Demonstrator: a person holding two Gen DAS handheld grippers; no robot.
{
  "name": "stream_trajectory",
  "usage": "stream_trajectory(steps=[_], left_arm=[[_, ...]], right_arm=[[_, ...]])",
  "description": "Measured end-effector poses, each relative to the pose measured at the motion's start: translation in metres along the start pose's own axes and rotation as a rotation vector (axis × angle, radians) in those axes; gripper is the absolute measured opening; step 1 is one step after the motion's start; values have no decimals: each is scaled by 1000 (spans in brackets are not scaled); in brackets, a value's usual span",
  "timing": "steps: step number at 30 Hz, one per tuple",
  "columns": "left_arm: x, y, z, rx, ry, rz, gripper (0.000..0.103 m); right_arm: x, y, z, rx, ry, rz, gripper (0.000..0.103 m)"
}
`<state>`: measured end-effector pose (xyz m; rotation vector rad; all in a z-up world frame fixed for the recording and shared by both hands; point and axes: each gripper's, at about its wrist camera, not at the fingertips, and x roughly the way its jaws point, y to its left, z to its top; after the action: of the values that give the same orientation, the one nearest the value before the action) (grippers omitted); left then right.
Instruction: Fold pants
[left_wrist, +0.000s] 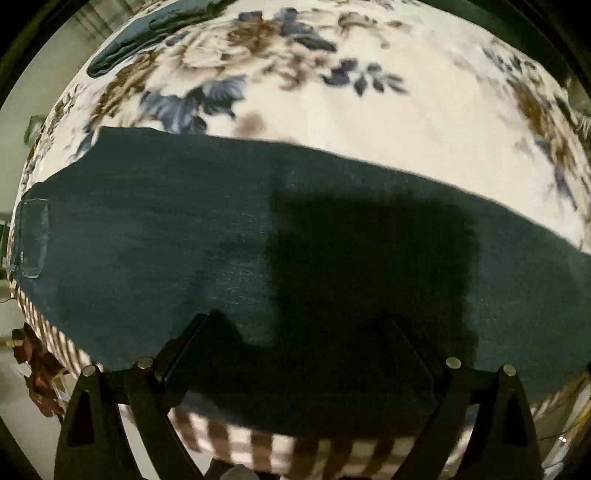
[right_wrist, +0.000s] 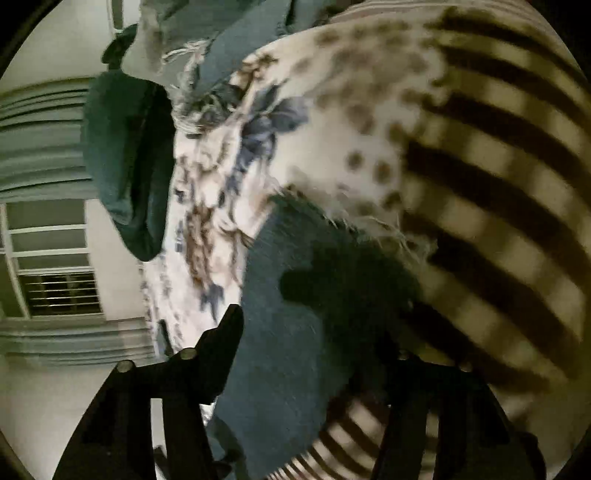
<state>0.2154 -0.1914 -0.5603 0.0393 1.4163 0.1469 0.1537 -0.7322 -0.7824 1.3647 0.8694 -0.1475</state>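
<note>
Jeans (left_wrist: 184, 229) are lying limp and weighty; both the left gripper (left_wrist: 299, 332) and right gripper (right_wrist: 310, 332) are hovering agape, best pinching the frayed hem (right_wrist: 369, 225).

Ahead of my left gripper (left_wrist: 295, 332) the pants (left_wrist: 184, 240) lie flat across the bedspread (left_wrist: 406, 110), running from beyond one fingertip to past the other, their pocket (left_wrist: 31, 236) far off to the left. Between my right gripper's (right_wrist: 317, 332) fingers lies the frayed pant hem (right_wrist: 314, 229), with more garments (right_wrist: 125, 162) heaped beyond the left finger.
</note>
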Motion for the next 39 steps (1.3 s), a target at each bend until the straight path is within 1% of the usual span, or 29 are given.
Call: stream_trajectory(steps=[1, 3, 4, 5, 6, 7, 9, 11, 13, 14, 16, 19, 21, 22, 23, 26, 28, 30, 33, 36, 39], left_arm=[[4, 1, -1, -13, -2, -10, 95], [11, 7, 1, -54, -4, -36, 103], [14, 9, 2, -65, -6, -50, 103], [17, 10, 2, -72, -8, -57, 103], [19, 11, 3, -75, -15, -60, 103], [20, 11, 2, -75, -30, -63, 103], [21, 11, 1, -76, -55, -64, 103], [19, 9, 2, -58, -42, -68, 103], [14, 12, 4, -60, -16, -79, 103], [7, 16, 6, -78, -14, -90, 103], [-6, 25, 6, -112, -37, -96, 103], [-29, 48, 1, -184, -86, -118, 103], [-43, 66, -4, -216, -108, -111, 103], [-49, 76, -9, -231, -123, -111, 103], [-55, 86, -13, -242, -132, -105, 103], [-63, 125, -30, -283, -138, -94, 103], [-64, 147, -35, -309, -134, -92, 103], [-64, 166, -42, -332, -134, -76, 103], [-60, 201, -53, -366, -121, -54, 103], [-50, 229, -66, -385, -92, -37, 103], [-41, 253, -78, -397, -66, -15, 103]], right_arm=[[7, 0, 1, 0, 5, 32, 60], [23, 3, 0, 1, 27, 43, 60], [26, 4, 0, -1, 27, 43, 50], [29, 4, 1, -6, 22, 31, 38], [32, 4, 2, -11, 21, -6, 8], [33, 6, 1, -11, 18, -26, 7], [29, 11, 0, -22, 2, -42, 7], [21, 26, -3, -41, -16, -42, 7], [10, 47, -7, -77, -33, -35, 7], [4, 61, -11, -109, -43, -35, 7], [-6, 95, -22, -195, -56, -26, 7], [-14, 151, -52, -314, -51, -4, 7], [-10, 189, -78, -389, -40, 6, 7], [-8, 208, -97, -435, -33, 5, 7], [-6, 220, -109, -464, -28, 5, 7], [15, 257, -163, -574, 5, -13, 7], [39, 273, -201, -635, 45, -41, 7], [71, 281, -240, -680, 99, -60, 7], [117, 284, -299, -778, 155, -127, 7], [164, 273, -350, -864, 204, -211, 7], [202, 262, -390, -937, 247, -287, 7]])
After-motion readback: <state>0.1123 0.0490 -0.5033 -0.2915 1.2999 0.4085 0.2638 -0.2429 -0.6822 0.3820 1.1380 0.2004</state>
